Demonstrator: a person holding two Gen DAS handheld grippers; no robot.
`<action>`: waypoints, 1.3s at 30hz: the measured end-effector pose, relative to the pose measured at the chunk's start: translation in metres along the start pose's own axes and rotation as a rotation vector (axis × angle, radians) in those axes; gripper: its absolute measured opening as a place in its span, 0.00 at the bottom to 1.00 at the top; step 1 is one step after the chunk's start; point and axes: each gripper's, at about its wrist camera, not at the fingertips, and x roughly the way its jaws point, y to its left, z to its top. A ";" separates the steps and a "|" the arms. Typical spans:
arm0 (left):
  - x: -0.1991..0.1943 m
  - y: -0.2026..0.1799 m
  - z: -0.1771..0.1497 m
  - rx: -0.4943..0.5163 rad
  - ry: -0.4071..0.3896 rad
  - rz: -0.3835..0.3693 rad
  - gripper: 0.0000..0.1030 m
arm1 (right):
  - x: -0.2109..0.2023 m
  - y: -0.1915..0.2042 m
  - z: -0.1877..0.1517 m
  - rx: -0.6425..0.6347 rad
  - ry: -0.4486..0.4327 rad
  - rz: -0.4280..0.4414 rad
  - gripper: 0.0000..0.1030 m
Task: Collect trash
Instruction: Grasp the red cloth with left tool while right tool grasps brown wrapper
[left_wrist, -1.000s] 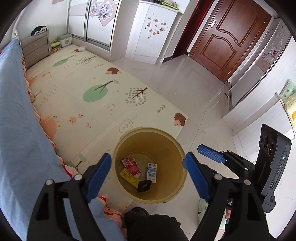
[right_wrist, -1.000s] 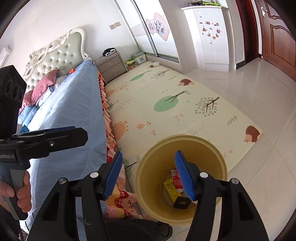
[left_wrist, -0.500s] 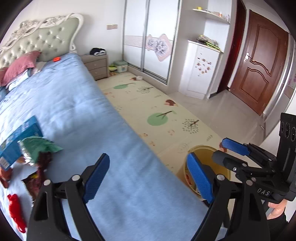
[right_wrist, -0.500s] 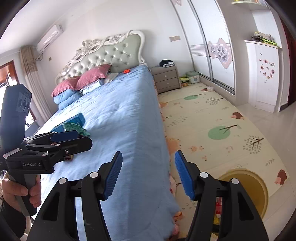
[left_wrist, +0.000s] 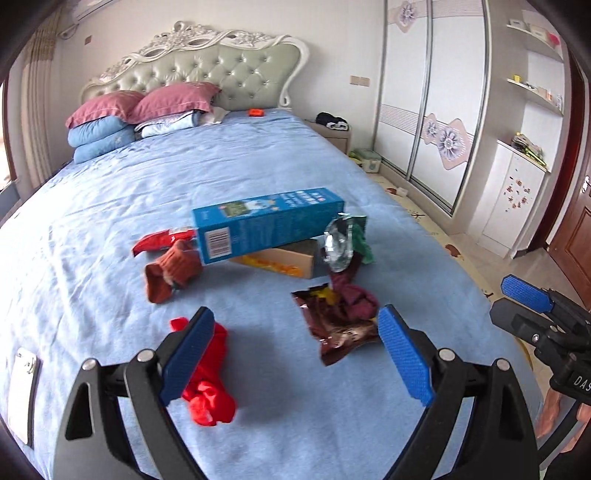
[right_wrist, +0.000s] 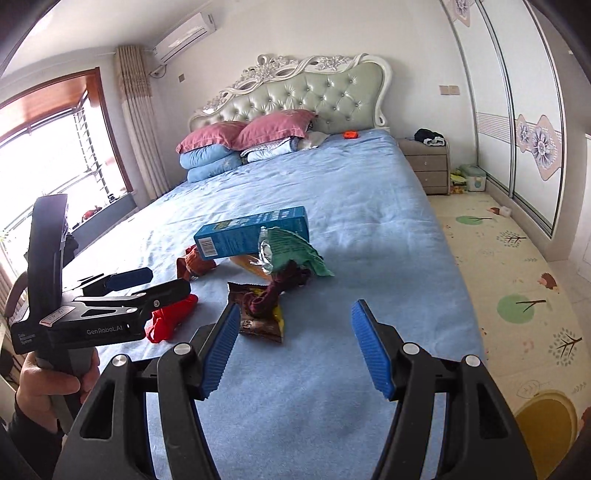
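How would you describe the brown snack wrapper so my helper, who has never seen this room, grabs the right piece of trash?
On the blue bed, find the litter pile around the long blue box. The brown snack wrapper lies flat at the pile's near edge, partly under a dark maroon sock. It alone is glossy dark brown.

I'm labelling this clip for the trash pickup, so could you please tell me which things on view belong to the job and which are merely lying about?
Job:
blue carton
brown snack wrapper
green foil wrapper
yellow bin

Lying about:
red sock
orange sock
pillows
nightstand
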 end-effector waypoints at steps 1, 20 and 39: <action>-0.001 0.009 -0.003 -0.014 0.001 0.011 0.87 | 0.005 0.007 0.000 -0.008 0.005 0.003 0.60; 0.063 0.079 -0.047 -0.185 0.199 -0.024 0.37 | 0.063 0.047 0.000 -0.065 0.101 -0.020 0.60; 0.028 0.064 -0.019 -0.144 0.098 -0.138 0.36 | 0.145 0.027 0.007 0.106 0.319 0.027 0.15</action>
